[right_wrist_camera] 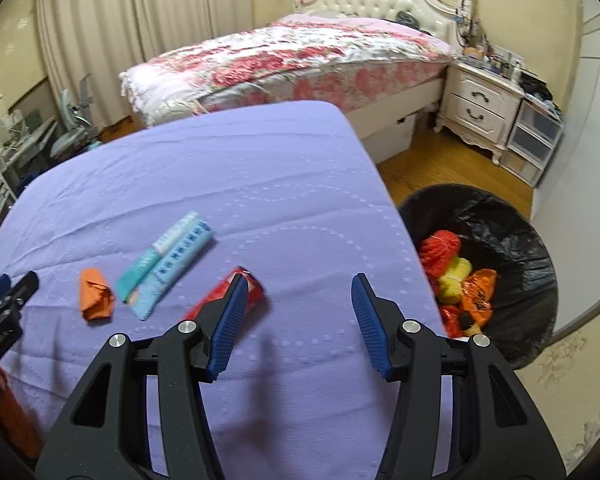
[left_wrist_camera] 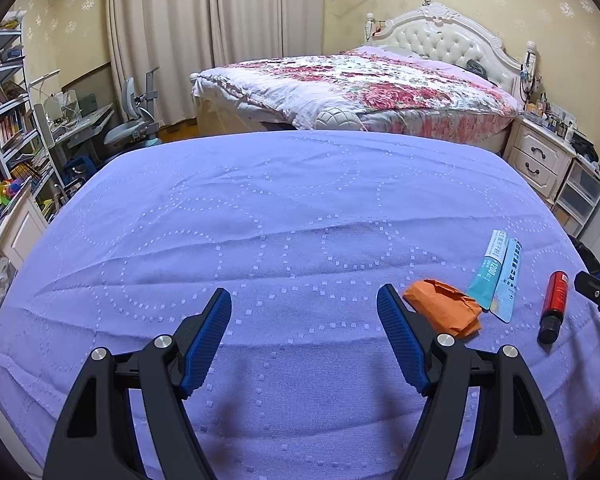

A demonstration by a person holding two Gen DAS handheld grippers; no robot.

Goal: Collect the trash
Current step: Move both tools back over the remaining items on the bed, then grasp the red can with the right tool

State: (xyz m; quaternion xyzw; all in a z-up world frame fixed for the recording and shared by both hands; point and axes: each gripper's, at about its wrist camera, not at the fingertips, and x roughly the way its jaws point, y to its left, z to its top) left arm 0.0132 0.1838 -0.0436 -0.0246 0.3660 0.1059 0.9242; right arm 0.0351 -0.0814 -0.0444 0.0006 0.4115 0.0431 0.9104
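A surface point(left_wrist_camera: 284, 208) draped in a lilac cloth with a dotted ring pattern fills the near part of both views. Beyond it stands a bed point(left_wrist_camera: 364, 88) under a pink floral quilt, backed by a white tufted headboard point(left_wrist_camera: 444, 38). Cream curtains point(left_wrist_camera: 204, 20) hang on the far wall, a white nightstand point(right_wrist_camera: 480, 104) sits right of the bed, and a bookshelf point(left_wrist_camera: 8, 120) and a grey chair point(left_wrist_camera: 130, 124) fill the far left corner. On the wooden floor just right of the surface stands one trash bin point(right_wrist_camera: 508, 236) lined with a black bag, holding red, yellow and orange scraps.

Four pieces of trash lie on the surface toward its near right: one crumpled orange paper point(left_wrist_camera: 444, 306), two flat sachets side by side, a teal sachet point(left_wrist_camera: 486, 272) and a pale blue sachet point(left_wrist_camera: 509, 282), and one red tube point(left_wrist_camera: 553, 306) with a black cap.

The left gripper point(left_wrist_camera: 304, 336) hovers over bare cloth with its blue-padded fingers point(left_wrist_camera: 204, 344) wide apart and empty, the orange paper just right of its right finger. The right gripper point(right_wrist_camera: 296, 324) is also spread wide and holds nothing; its left finger partly covers the red tube from the right wrist camera, though contact cannot be judged.
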